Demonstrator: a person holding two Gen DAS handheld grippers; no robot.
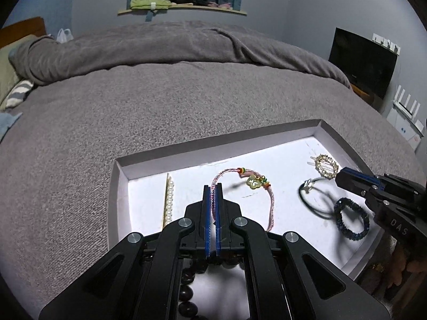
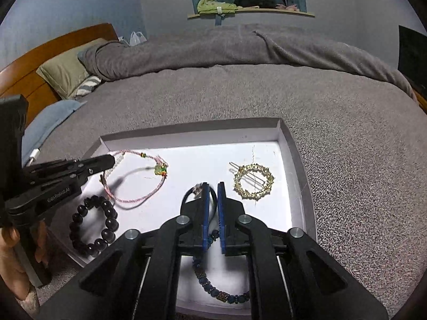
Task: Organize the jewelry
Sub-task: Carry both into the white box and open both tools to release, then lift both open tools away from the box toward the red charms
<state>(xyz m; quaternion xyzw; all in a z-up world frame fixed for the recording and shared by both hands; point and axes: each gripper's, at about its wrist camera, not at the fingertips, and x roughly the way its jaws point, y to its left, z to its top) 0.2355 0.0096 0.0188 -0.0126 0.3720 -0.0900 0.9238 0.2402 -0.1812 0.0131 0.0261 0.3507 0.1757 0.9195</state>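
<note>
A white shallow box (image 1: 121,176) (image 2: 296,160) lies on the grey bed. My left gripper (image 1: 212,186) is shut on a pink cord bracelet (image 1: 271,202) (image 2: 157,189) with a green charm, lifting part of it above the box floor. My right gripper (image 2: 213,185) (image 1: 344,177) is shut on a black hair tie (image 1: 313,205) (image 2: 186,194) with a small silver charm. In the box also lie a gold ring-shaped hair clip (image 1: 327,170) (image 2: 253,180), a dark blue beaded bracelet (image 1: 351,222) (image 2: 213,290), a dark round-bead bracelet (image 2: 94,225) (image 1: 186,293) and a pearl hair pin (image 1: 169,202).
The grey blanket (image 1: 160,112) covers the bed all around the box. Pillows (image 2: 66,69) and a wooden headboard (image 2: 53,45) are at the far left. A dark TV (image 1: 363,61) stands at the right. A shelf with clothes (image 1: 181,5) is on the back wall.
</note>
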